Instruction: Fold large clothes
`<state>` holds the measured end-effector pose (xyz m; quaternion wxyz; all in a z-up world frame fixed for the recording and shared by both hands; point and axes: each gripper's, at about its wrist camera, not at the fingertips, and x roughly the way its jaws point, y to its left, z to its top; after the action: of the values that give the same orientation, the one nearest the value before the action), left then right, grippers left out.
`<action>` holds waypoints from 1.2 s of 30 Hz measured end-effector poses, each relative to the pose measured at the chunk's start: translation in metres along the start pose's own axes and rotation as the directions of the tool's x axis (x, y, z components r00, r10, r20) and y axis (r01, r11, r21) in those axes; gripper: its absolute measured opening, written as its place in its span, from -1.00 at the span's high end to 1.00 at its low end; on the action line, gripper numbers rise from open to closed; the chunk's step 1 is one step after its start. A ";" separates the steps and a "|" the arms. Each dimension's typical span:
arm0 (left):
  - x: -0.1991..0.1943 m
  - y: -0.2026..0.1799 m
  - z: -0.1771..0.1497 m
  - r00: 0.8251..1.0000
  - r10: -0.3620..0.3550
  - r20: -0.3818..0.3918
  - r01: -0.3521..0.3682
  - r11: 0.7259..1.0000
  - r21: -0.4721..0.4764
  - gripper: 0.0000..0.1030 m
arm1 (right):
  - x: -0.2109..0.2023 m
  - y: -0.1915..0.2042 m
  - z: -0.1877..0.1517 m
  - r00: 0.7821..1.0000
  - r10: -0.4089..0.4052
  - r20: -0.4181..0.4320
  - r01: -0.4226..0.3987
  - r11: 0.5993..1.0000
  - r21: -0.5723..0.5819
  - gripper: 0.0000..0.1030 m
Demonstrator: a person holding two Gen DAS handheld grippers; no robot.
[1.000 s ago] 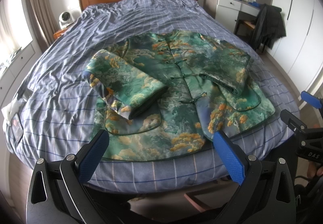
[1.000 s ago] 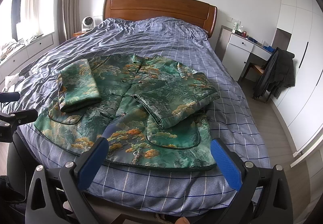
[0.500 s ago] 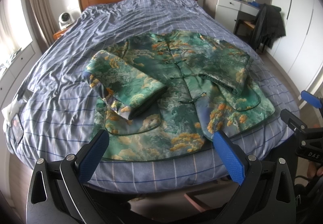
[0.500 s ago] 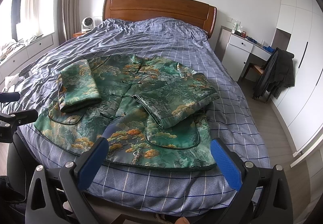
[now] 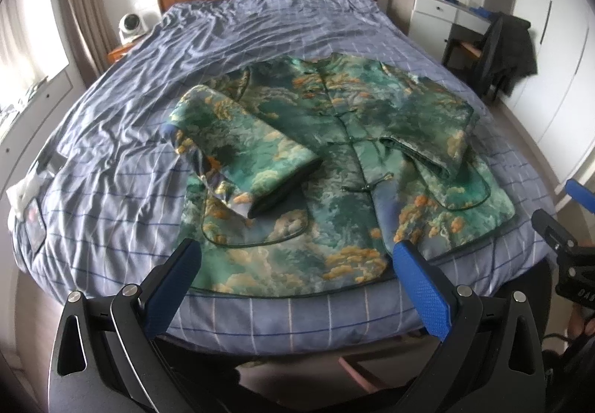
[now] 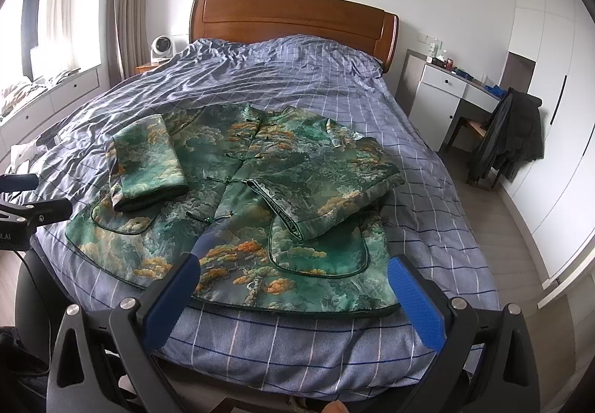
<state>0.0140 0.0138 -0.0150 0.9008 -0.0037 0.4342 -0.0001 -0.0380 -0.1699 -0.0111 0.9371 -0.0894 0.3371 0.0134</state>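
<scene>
A green brocade jacket (image 5: 334, 160) (image 6: 245, 197) with orange cloud patterns lies face up near the foot of the bed, hem toward me. Both sleeves are folded in over the front: the left sleeve (image 5: 238, 149) (image 6: 145, 164) and the right sleeve (image 5: 427, 138) (image 6: 327, 197). My left gripper (image 5: 297, 257) hovers open just short of the hem, holding nothing. My right gripper (image 6: 293, 271) is open too, above the hem's right part, and empty. Each gripper shows at the edge of the other's view.
The bed (image 6: 282, 78) has a blue checked cover and a wooden headboard (image 6: 293, 22). A white desk (image 6: 446, 93) and a chair with a dark coat (image 6: 513, 134) stand at the right. A small fan (image 6: 161, 45) sits on the left nightstand.
</scene>
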 end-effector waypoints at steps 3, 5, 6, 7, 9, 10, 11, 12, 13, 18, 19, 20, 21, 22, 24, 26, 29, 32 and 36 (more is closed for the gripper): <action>0.000 0.002 0.001 1.000 0.007 -0.002 -0.007 1.000 0.003 -0.99 | 0.004 -0.005 0.001 1.000 0.005 -0.004 -0.005 1.000 0.015 -0.99; 0.001 0.003 0.001 1.000 0.014 -0.005 -0.014 1.000 0.004 -0.99 | 0.006 -0.008 0.002 1.000 0.005 0.002 -0.005 1.000 0.019 -0.99; 0.002 0.004 0.001 1.000 0.017 -0.007 -0.017 1.000 0.003 -0.99 | 0.006 -0.010 0.003 1.000 0.005 0.005 -0.005 1.000 0.019 -0.99; 0.003 0.005 0.001 1.000 0.019 -0.009 -0.019 1.000 0.003 -0.99 | 0.007 -0.010 0.004 1.000 0.002 0.007 -0.002 1.000 0.018 -0.99; 0.004 0.006 0.001 1.000 0.026 -0.012 -0.026 1.000 0.003 -0.99 | 0.008 -0.011 0.005 1.000 -0.002 0.008 0.002 1.000 0.011 -0.99; 0.004 0.006 0.001 1.000 0.028 -0.013 -0.028 1.000 0.003 -0.99 | 0.009 -0.012 0.005 1.000 -0.003 0.007 0.003 1.000 0.008 -0.99; 0.004 0.007 0.000 0.999 0.030 -0.014 -0.030 1.000 0.003 -0.99 | 0.010 -0.011 0.005 1.000 -0.003 0.004 0.003 1.000 0.005 -0.99; 0.005 0.007 0.000 0.999 0.031 -0.015 -0.031 1.000 0.002 -0.99 | 0.011 -0.012 0.005 1.000 -0.001 0.002 0.001 1.000 0.003 -0.99; 0.005 0.007 0.000 0.999 0.031 -0.017 -0.031 1.000 0.002 -0.99 | 0.012 -0.012 0.004 1.000 0.003 0.000 -0.003 1.000 0.000 -0.99; 0.005 0.007 0.000 1.000 0.025 -0.018 -0.025 1.000 -0.006 -0.99 | 0.014 -0.013 0.004 1.000 0.013 -0.005 -0.013 1.000 0.000 -0.99; 0.005 0.008 0.000 1.000 0.021 -0.016 -0.021 1.000 -0.011 -0.99 | 0.014 -0.013 0.004 1.000 0.015 -0.005 -0.015 1.000 0.002 -0.99; 0.005 0.008 0.000 1.000 0.020 -0.014 -0.020 1.000 -0.013 -0.99 | 0.014 -0.014 0.004 1.000 0.017 -0.004 -0.017 1.000 0.003 -0.99; 0.006 0.010 -0.001 1.000 0.023 -0.013 -0.023 1.000 -0.017 -0.99 | 0.014 -0.015 0.004 1.000 0.021 -0.001 -0.021 1.000 0.007 -0.99; 0.007 0.011 -0.001 1.000 0.027 -0.014 -0.028 0.999 -0.020 -0.99 | 0.013 -0.016 0.004 1.000 0.025 0.003 -0.025 1.000 0.011 -0.99; 0.009 0.015 -0.001 0.999 0.027 -0.022 -0.027 0.999 -0.035 -0.99 | 0.013 -0.019 0.004 0.999 0.029 0.014 -0.030 0.999 0.020 -0.99; 0.010 0.017 -0.001 0.999 0.018 -0.029 -0.020 0.999 -0.046 -0.99 | 0.014 -0.021 0.004 0.999 0.037 0.022 -0.037 0.999 0.027 -0.99; 0.011 0.018 -0.001 0.999 0.025 -0.028 -0.027 0.999 -0.046 -0.99 | 0.020 -0.025 0.003 0.998 0.055 0.037 -0.056 0.998 0.023 -0.99; 0.012 0.022 -0.003 0.999 0.026 -0.035 -0.028 0.998 -0.056 -0.99 | 0.033 -0.034 0.000 0.999 0.031 0.032 -0.031 1.000 0.000 -0.99; 0.015 0.022 -0.005 0.999 0.019 -0.047 -0.022 0.998 -0.061 -0.99 | 0.057 -0.043 0.000 0.999 0.052 0.011 -0.051 0.997 -0.060 -0.99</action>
<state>0.0193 0.0356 -0.0306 0.8899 -0.0267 0.4548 0.0224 0.0099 -0.2144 -0.0404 0.9355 -0.1085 0.3327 0.0481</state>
